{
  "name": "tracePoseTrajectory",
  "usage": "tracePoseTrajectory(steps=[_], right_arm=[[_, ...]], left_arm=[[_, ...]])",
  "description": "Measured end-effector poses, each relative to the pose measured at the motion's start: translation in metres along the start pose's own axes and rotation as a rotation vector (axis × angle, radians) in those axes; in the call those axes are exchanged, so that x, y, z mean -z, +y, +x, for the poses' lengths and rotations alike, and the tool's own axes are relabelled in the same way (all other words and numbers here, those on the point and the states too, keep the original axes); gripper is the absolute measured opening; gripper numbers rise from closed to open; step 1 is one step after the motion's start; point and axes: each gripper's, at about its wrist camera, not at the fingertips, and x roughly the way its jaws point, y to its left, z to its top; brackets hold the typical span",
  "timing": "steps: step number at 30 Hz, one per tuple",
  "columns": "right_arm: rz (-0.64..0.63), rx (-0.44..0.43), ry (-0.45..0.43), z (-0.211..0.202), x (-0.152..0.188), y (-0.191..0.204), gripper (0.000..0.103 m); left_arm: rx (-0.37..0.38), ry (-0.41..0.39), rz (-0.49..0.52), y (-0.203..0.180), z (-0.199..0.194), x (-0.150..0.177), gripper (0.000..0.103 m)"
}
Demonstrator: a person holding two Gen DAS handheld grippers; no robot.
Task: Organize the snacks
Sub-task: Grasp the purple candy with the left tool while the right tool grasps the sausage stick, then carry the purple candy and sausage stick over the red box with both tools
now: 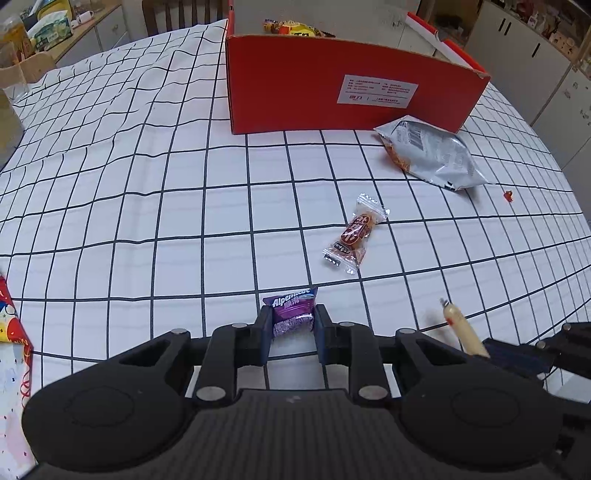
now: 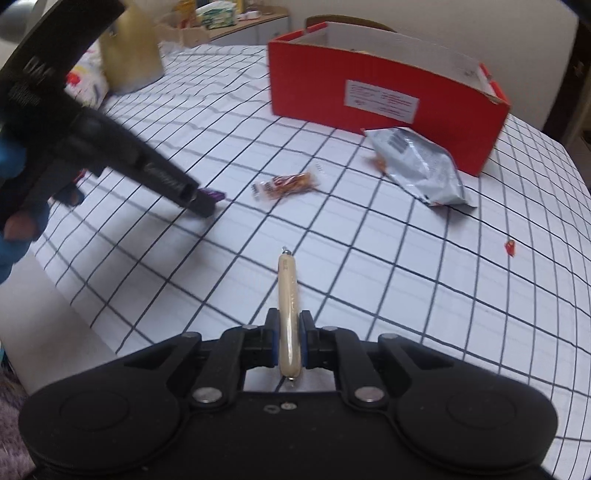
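Clamping both at once: left gripper (image 1: 293, 321) pinches the purple candy pack (image 1: 294, 310) at the tablecloth (image 1: 147, 221), right gripper (image 2: 289, 341) grips the sausage stick (image 2: 288, 295) (slippery casing!), which could swivel and drop short of the red box (image 2: 369, 85).

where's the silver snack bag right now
In both wrist views the silver snack bag lies on the checked tablecloth, against the red box's front right corner.

a home dining room: checked tablecloth (image 1: 147, 184), wooden chair (image 1: 177, 14), white cabinets (image 1: 517, 48), cluttered sideboard (image 1: 74, 33).
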Motion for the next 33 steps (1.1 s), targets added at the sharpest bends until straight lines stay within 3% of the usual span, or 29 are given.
tracePoseTrajectory(steps=[15,33], right_arm=[[0.134,0.045,-0.145,-0.051,-0.034,-0.022,0.009],[0.173,0.087,-0.341,-0.083,-0.124,-0.064,0.009]], left_arm=[[0.031,-0.074,-0.005,-0.005,-0.042,-0.017,0.022],[0.038,-0.261,0.037,-0.015,-0.091,-0.097,0.022]])
